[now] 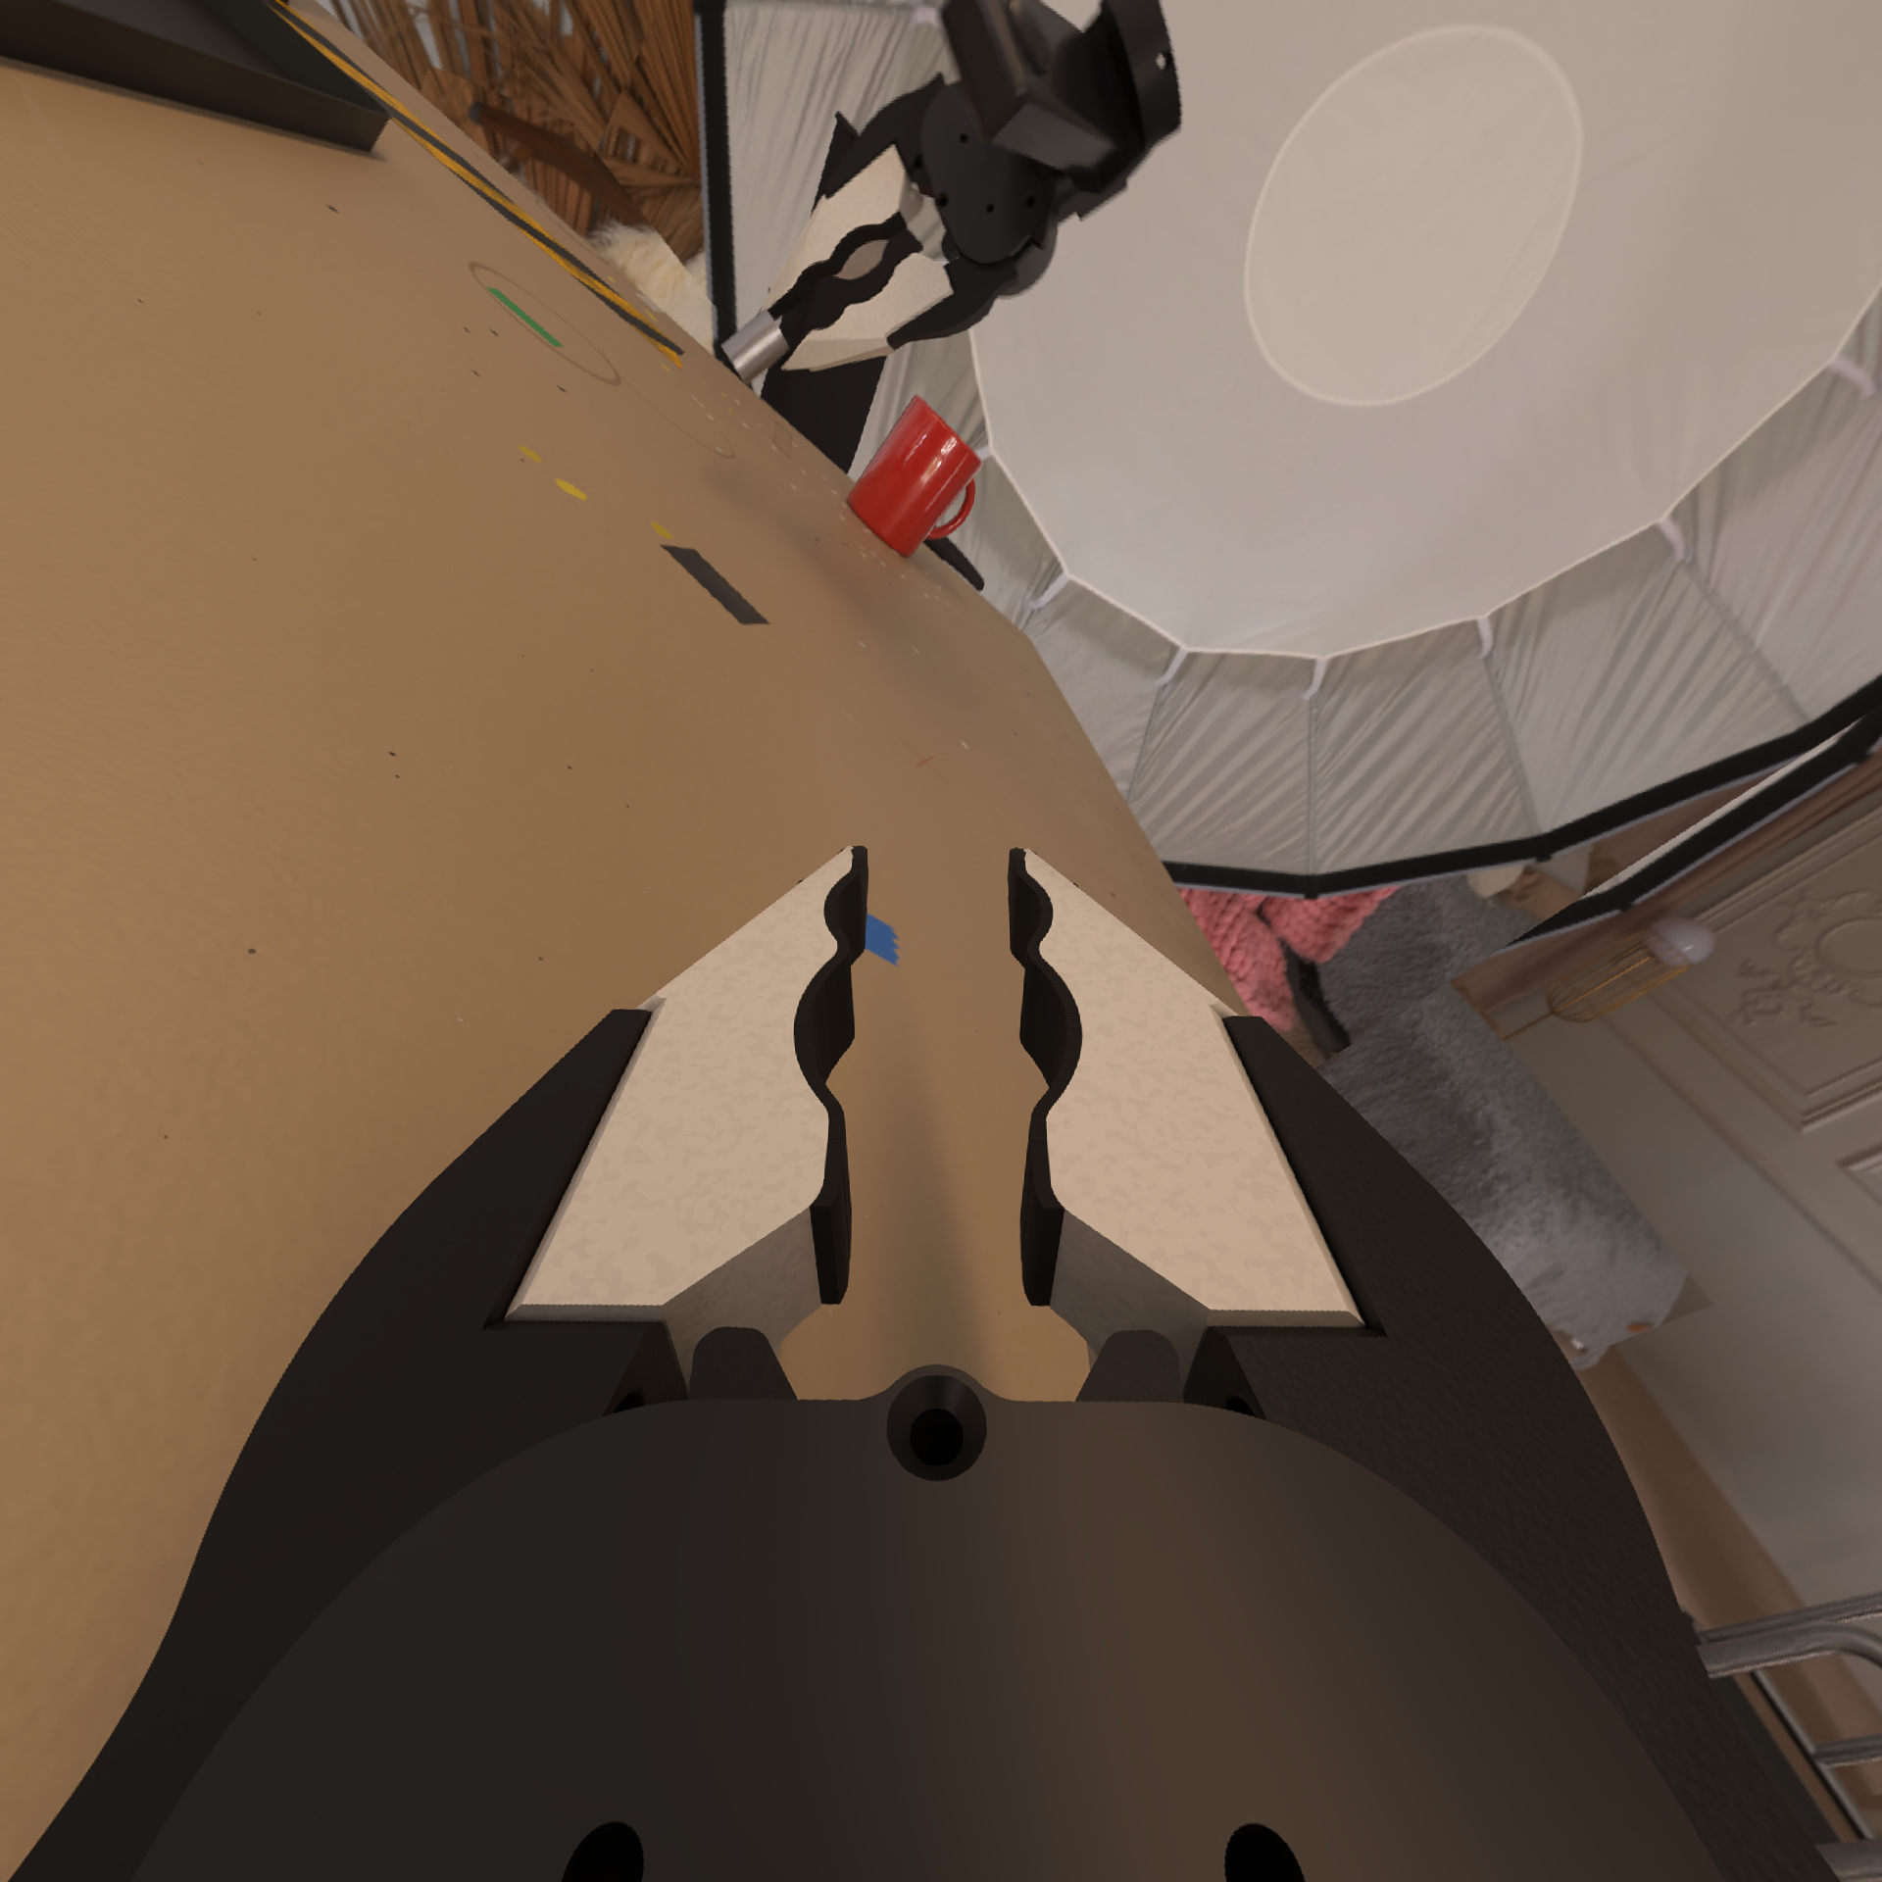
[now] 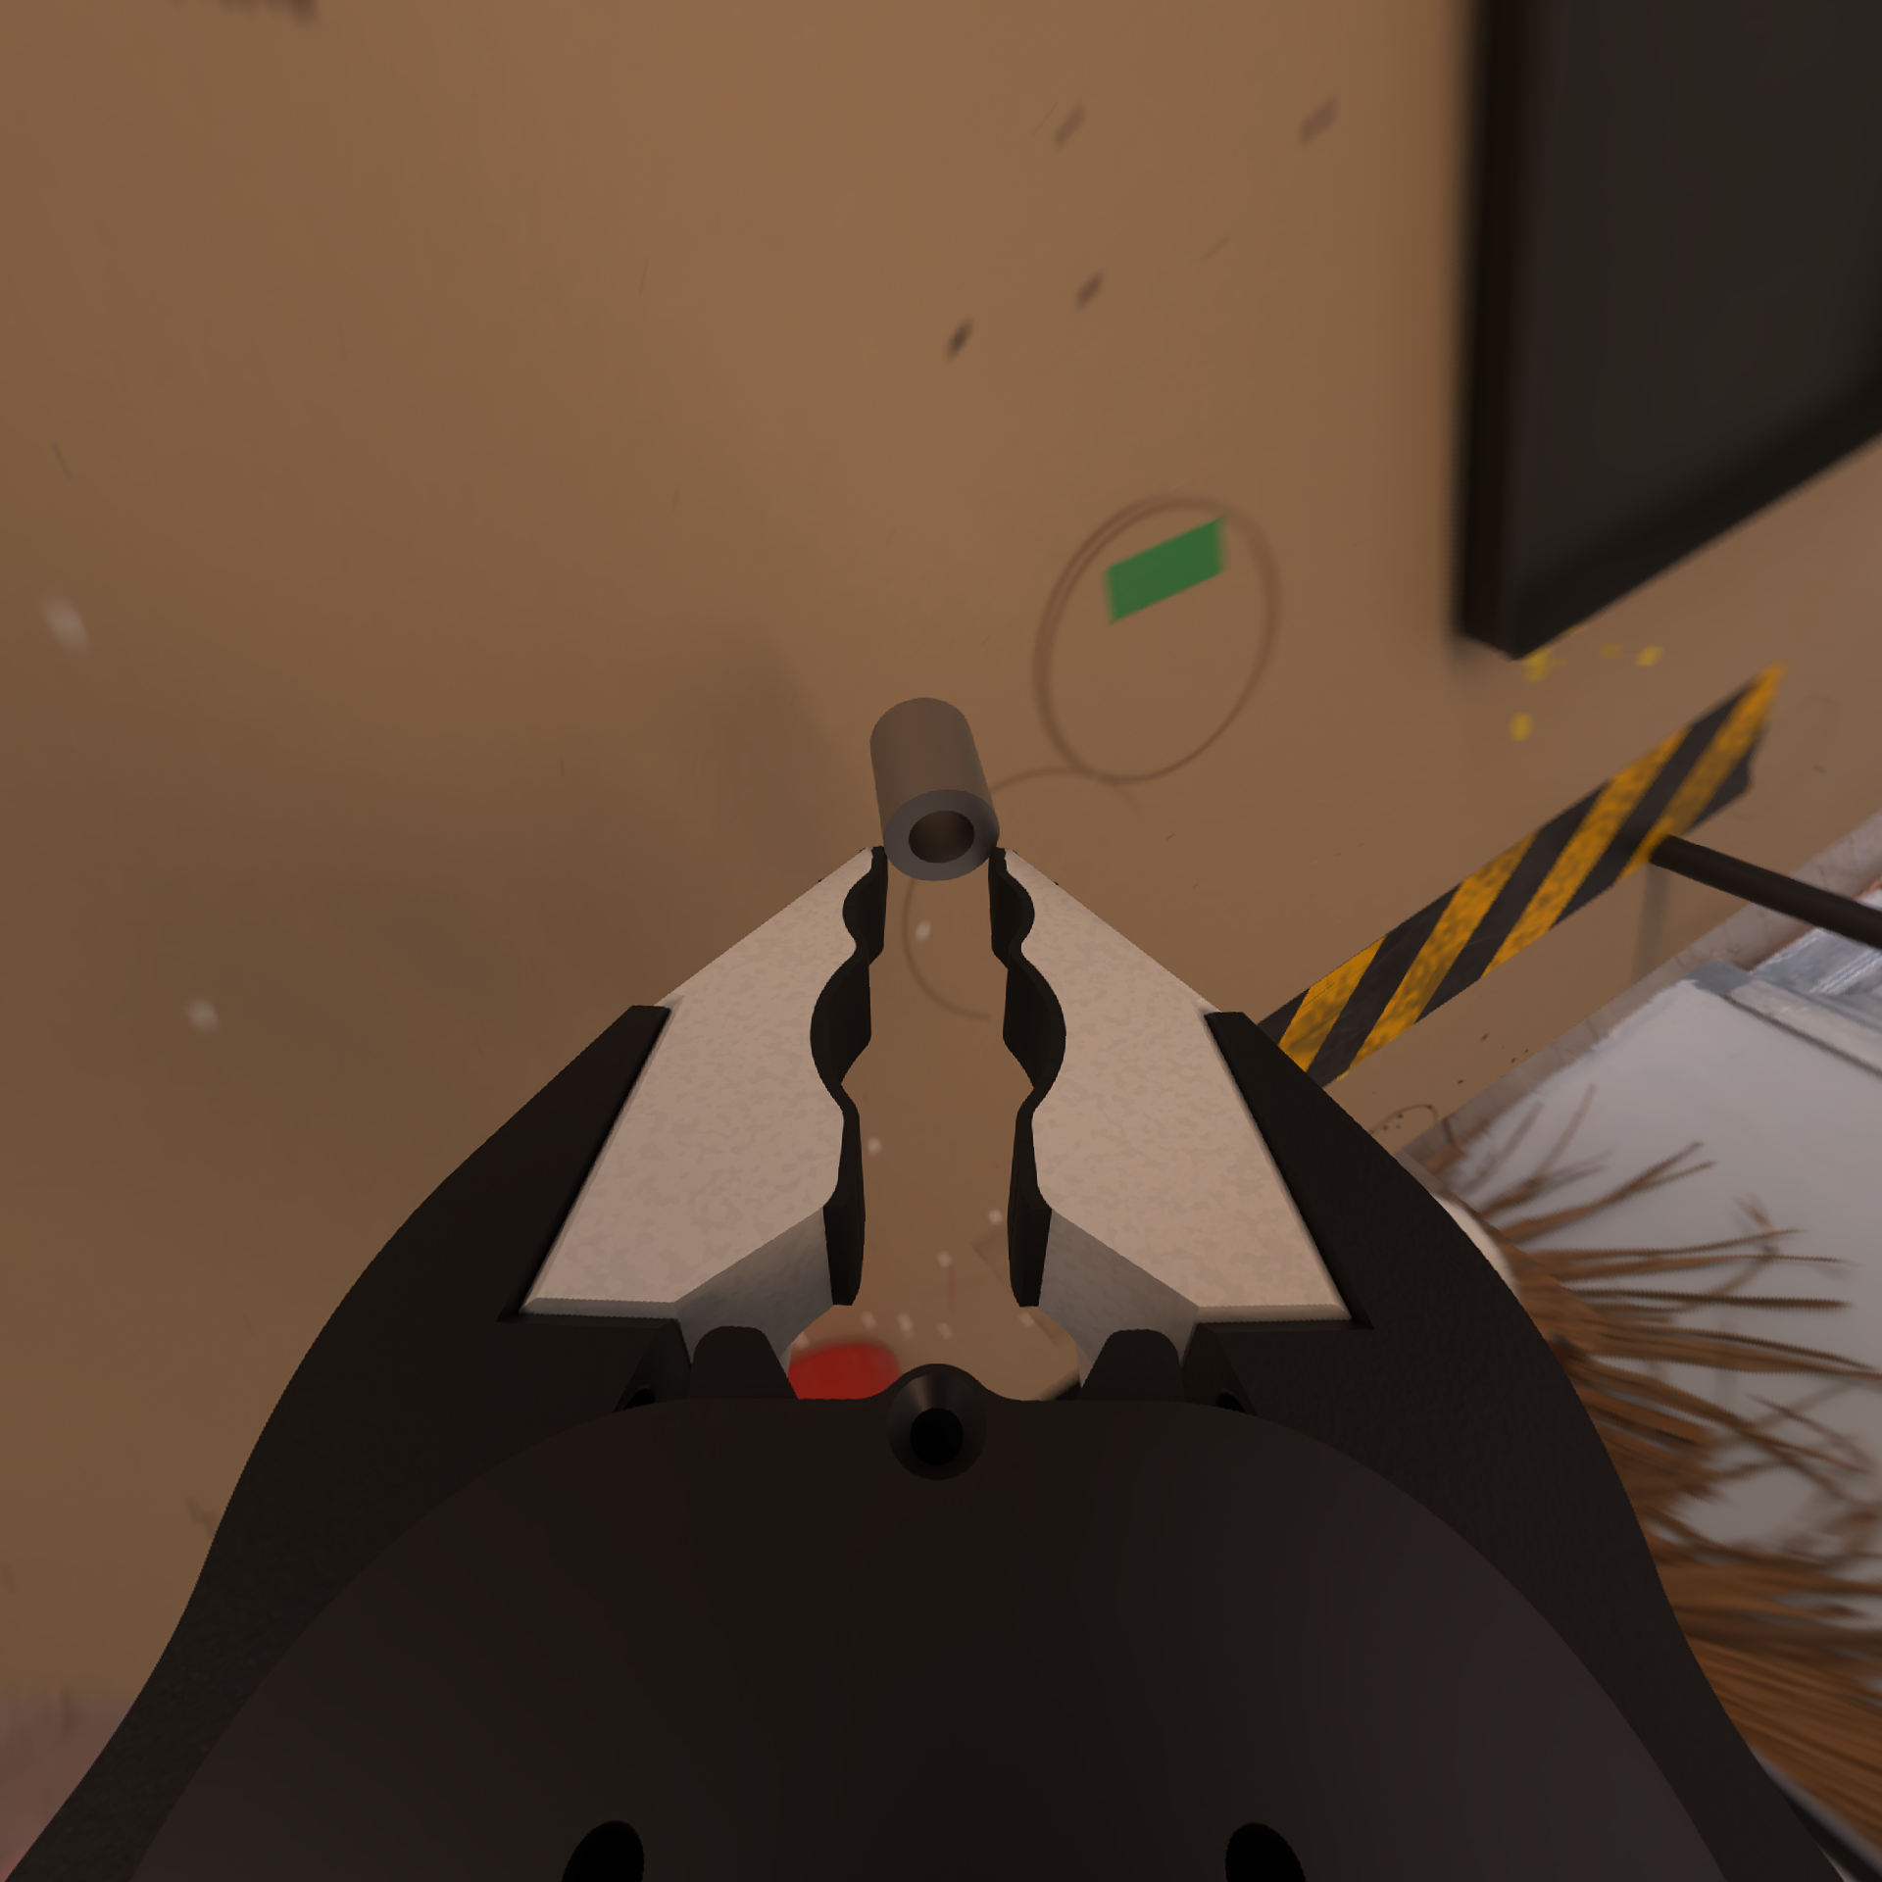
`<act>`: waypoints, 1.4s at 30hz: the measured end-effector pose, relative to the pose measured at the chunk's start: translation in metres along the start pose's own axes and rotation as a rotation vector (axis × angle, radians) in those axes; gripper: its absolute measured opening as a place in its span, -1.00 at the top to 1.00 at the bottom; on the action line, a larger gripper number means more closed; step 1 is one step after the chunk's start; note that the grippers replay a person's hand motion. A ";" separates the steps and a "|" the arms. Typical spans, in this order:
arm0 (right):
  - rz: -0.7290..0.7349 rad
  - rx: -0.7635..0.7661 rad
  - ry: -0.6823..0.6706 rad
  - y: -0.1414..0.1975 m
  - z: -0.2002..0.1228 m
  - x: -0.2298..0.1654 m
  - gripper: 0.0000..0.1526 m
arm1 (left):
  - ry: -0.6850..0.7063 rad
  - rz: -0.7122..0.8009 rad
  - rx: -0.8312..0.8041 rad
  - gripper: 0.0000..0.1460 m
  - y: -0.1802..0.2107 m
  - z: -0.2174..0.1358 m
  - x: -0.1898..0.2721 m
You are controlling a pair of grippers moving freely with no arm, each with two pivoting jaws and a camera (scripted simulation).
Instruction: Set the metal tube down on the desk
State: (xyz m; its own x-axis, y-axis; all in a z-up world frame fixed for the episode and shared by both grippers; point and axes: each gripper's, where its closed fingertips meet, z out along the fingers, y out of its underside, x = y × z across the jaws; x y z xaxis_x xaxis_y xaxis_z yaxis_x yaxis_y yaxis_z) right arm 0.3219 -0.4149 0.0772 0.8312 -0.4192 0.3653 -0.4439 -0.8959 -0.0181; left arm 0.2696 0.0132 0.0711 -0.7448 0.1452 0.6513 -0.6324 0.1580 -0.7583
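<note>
The metal tube (image 2: 922,764) is a short grey hollow cylinder, its open end facing the camera. My right gripper (image 2: 937,861) is shut on the tube at the very fingertips and holds it above the brown desk (image 2: 509,407). In the left wrist view the right gripper (image 1: 789,341) hangs over the desk's far edge, with the tube (image 1: 752,353) sticking out of its tips. My left gripper (image 1: 937,866) is open and empty, low over the desk (image 1: 306,815) near its right edge.
A red mug (image 1: 914,479) stands at the desk edge below the right gripper. A green tape patch (image 2: 1164,568) inside a drawn ring lies beyond the tube. Black-yellow striped tape (image 2: 1507,886) and a black box (image 2: 1680,306) are at the right. Blue tape (image 1: 884,939) lies between the left fingers.
</note>
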 end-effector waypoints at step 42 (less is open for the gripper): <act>-0.350 -0.266 -0.149 0.003 0.061 -0.002 0.62 | 0.100 0.029 -0.149 0.68 0.028 0.021 0.023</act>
